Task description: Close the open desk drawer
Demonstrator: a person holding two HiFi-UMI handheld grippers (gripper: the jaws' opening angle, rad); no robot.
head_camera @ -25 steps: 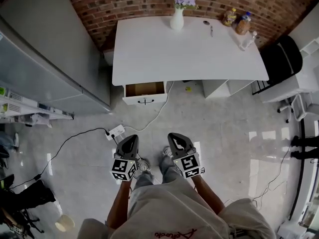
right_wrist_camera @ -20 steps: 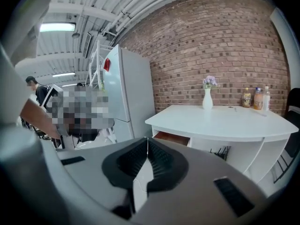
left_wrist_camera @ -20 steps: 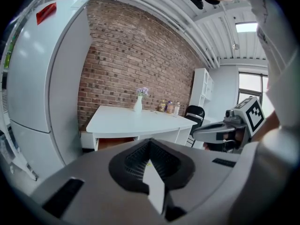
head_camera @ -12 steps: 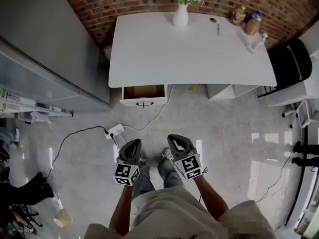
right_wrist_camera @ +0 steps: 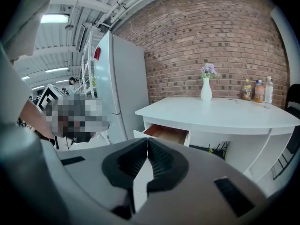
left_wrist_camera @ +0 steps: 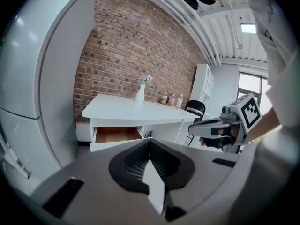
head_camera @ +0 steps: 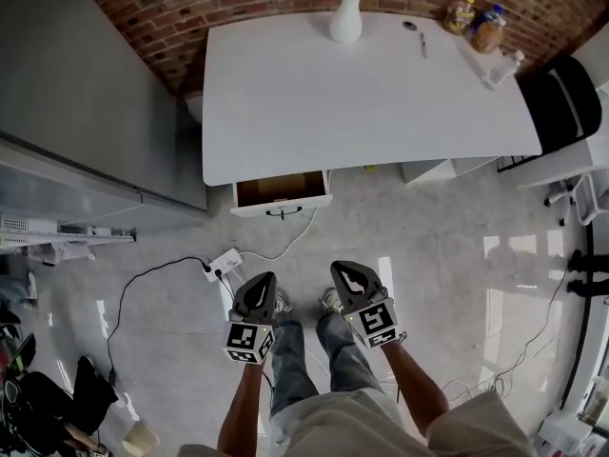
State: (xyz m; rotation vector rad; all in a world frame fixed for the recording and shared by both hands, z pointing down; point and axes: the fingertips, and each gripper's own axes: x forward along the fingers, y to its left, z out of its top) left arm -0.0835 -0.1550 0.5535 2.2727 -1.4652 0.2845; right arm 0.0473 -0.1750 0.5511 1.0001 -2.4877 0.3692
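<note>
A white desk (head_camera: pixel 371 93) stands against the brick wall. Under its left end a white drawer (head_camera: pixel 282 192) is pulled out, showing its bare wooden inside and a dark handle (head_camera: pixel 284 212) on the front. My left gripper (head_camera: pixel 265 284) and right gripper (head_camera: pixel 347 272) hang side by side above the floor, well short of the drawer, both shut and holding nothing. In the left gripper view the drawer (left_wrist_camera: pixel 117 136) lies beyond the closed left gripper (left_wrist_camera: pixel 150 142). The right gripper view shows the drawer (right_wrist_camera: pixel 166 134) just past the closed right gripper (right_wrist_camera: pixel 147 142).
A grey fridge (head_camera: pixel 86 112) fills the left side. A power strip (head_camera: pixel 222 262) with trailing cables lies on the floor between me and the drawer. On the desk are a vase (head_camera: pixel 345 17) and bottles (head_camera: pixel 476 22). A black chair (head_camera: pixel 561 103) stands at the right.
Both grippers have sunk lower in the head view, side by side. The desk and its drawer now look larger and nearer. The jaws stay shut.
</note>
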